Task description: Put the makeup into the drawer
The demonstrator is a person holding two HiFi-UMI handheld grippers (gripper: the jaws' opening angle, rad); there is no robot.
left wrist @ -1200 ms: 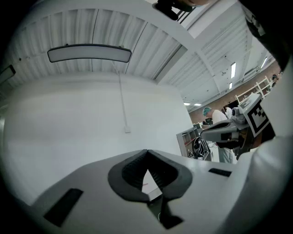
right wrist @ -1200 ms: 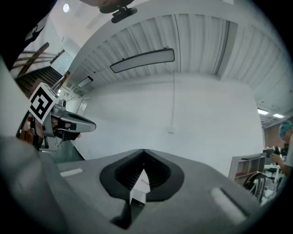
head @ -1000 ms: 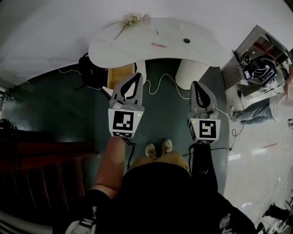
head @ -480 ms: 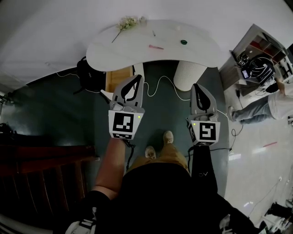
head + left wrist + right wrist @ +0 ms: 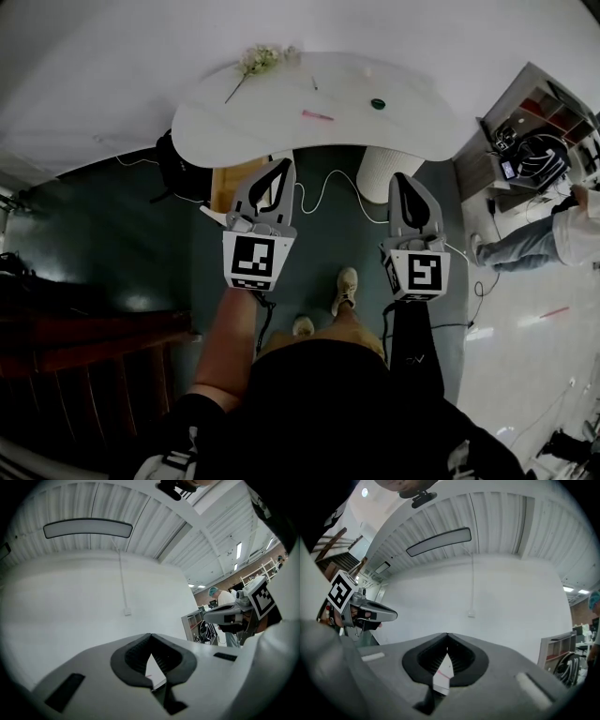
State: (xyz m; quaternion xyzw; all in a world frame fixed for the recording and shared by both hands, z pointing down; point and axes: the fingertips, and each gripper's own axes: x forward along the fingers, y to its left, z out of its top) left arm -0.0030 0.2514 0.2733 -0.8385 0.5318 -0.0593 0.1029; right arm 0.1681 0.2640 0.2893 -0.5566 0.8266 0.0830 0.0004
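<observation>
- White is the surface [image 5: 225,112]. It sits ahead of both claws, and I think it is too far off for them to reach yet.
- Pinched shut and holding nothing is the left claw [image 5: 279,169]. The right claw [image 5: 401,180] is pinched shut too, with nothing in it. I think they are shut because there is nothing close enough to grab.
- Both claws point level at the surface, side by side and well apart. That way each one can do its own job.
- On the surface lies the makeup. The pink stick [image 5: 317,115] is ahead, between the two claws. The dark green round thing [image 5: 378,104] is ahead of the right claw. No claw touches them.
- Under the near edge of the surface, the wooden drawer [image 5: 239,176] pokes out. It shows just to the left of the left claw's tip. It looks pulled open, but I cannot see inside it.
- My guess is that the left claw is on the drawer's side to help there, and the right claw is lined up to pick things.
- Some flowers [image 5: 261,58] lie at the far edge, ahead of the left claw. They are not part of the job.
- To pick up the flat, thin pink stick, a claw must open first. It could slip.
</observation>
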